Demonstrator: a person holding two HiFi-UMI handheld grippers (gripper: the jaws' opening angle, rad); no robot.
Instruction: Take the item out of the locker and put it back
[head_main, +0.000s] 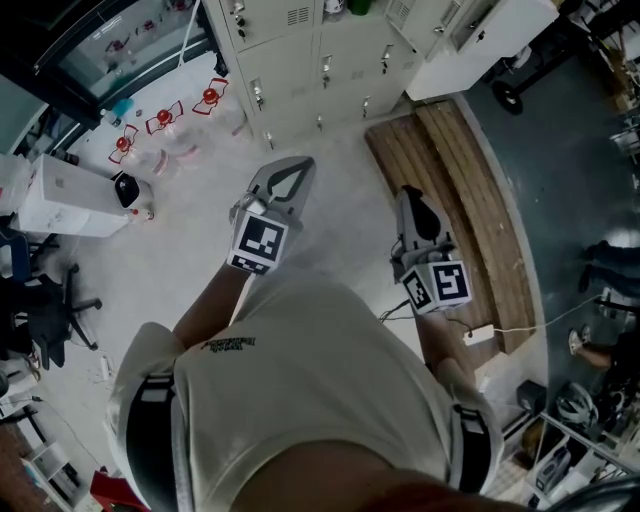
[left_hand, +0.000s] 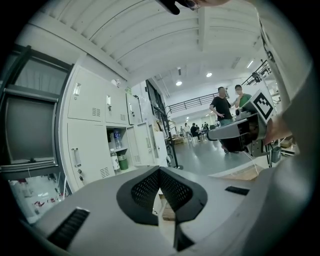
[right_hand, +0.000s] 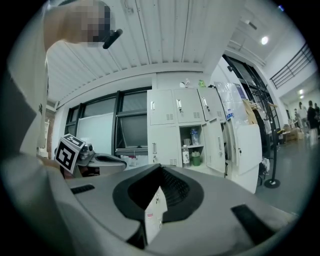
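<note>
Left gripper (left_hand: 160, 170) and right gripper (right_hand: 161, 168): grey plastic, pinched shut, empty (mesh pads). Boxy white metal lockers (right_hand: 162, 120) at 12 o'clock; only the gripper views show the bottle (right_hand: 186, 156) inside.

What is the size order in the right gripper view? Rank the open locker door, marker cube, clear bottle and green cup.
1. open locker door
2. marker cube, though it sits nearest the camera, which enlarges it
3. clear bottle and green cup: too alike to rank
</note>
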